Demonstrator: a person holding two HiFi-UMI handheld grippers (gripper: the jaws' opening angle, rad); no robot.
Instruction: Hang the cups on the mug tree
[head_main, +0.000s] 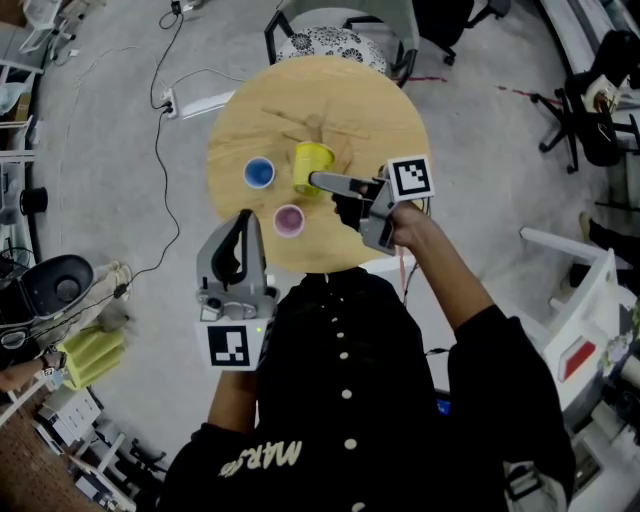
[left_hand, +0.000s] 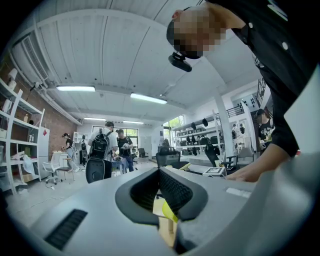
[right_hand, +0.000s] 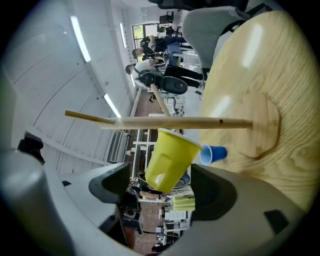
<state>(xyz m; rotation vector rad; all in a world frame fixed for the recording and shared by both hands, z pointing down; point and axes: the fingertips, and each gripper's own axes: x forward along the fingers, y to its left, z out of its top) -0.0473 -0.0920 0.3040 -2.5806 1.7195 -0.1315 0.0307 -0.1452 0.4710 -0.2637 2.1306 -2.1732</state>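
Observation:
A yellow cup (head_main: 310, 165) hangs tilted on a peg of the wooden mug tree (head_main: 322, 130) at the middle of the round table (head_main: 385, 105). My right gripper (head_main: 318, 183) reaches in from the right, level with that cup. In the right gripper view the yellow cup (right_hand: 172, 157) lies between the open jaws, with a gap on both sides, under the tree's post (right_hand: 190, 122). A blue cup (head_main: 259, 172) and a pink cup (head_main: 289, 220) stand upright on the table to the left. My left gripper (head_main: 243, 218) is held near the table's front edge, shut and empty.
A patterned chair (head_main: 338, 42) stands behind the table. A power strip with a cable (head_main: 190, 100) lies on the floor to the left, and office chairs (head_main: 590, 110) are at the right. People (left_hand: 107, 145) stand far off in the room.

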